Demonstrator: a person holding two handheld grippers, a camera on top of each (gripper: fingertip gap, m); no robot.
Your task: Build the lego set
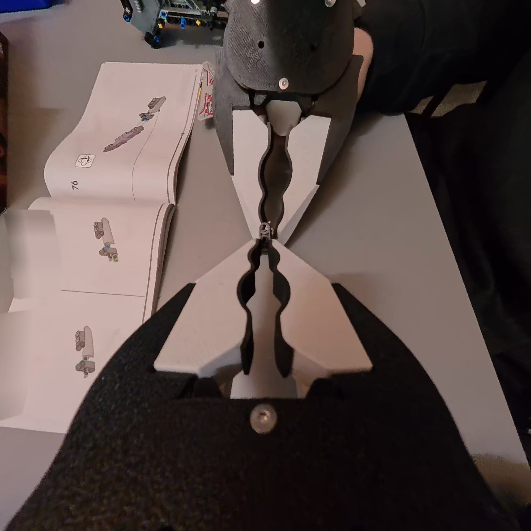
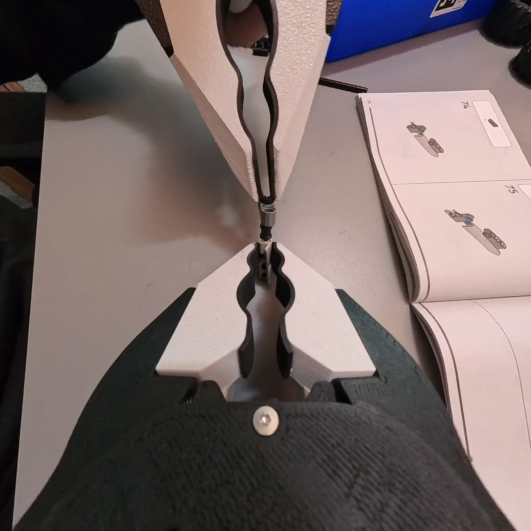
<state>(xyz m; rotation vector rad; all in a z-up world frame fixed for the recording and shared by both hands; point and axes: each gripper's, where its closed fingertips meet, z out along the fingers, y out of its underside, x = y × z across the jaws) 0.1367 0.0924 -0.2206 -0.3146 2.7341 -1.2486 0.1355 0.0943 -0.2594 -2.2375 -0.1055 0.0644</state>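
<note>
My left gripper [image 1: 265,244] is shut on a small grey connector [image 1: 265,230] with a black pin. In the right wrist view the left gripper [image 2: 265,197] comes down from the top, and the grey connector [image 2: 267,214] and its black pin [image 2: 265,229] stick out of its tips. My right gripper [image 2: 264,247] is shut on a small white piece with holes [image 2: 263,263]. The pin's end meets the white piece, tip to tip, above the grey table [image 2: 129,201]. In the left wrist view the right gripper [image 1: 270,225] reaches in from the top.
An open instruction booklet [image 1: 115,201] lies on the table; it also shows in the right wrist view [image 2: 459,201]. A partly built dark model [image 1: 178,20] stands at the far edge. A blue bin [image 2: 402,28] and a thin black rod [image 2: 342,84] lie beyond. The table edge [image 1: 448,230] runs beside a dark sleeve [image 1: 445,43]. About 4 cm separates my left fingertips from my right. Left tips and right tips are each some 30 cm from the partly built dark model [image 1: 178,20].
</note>
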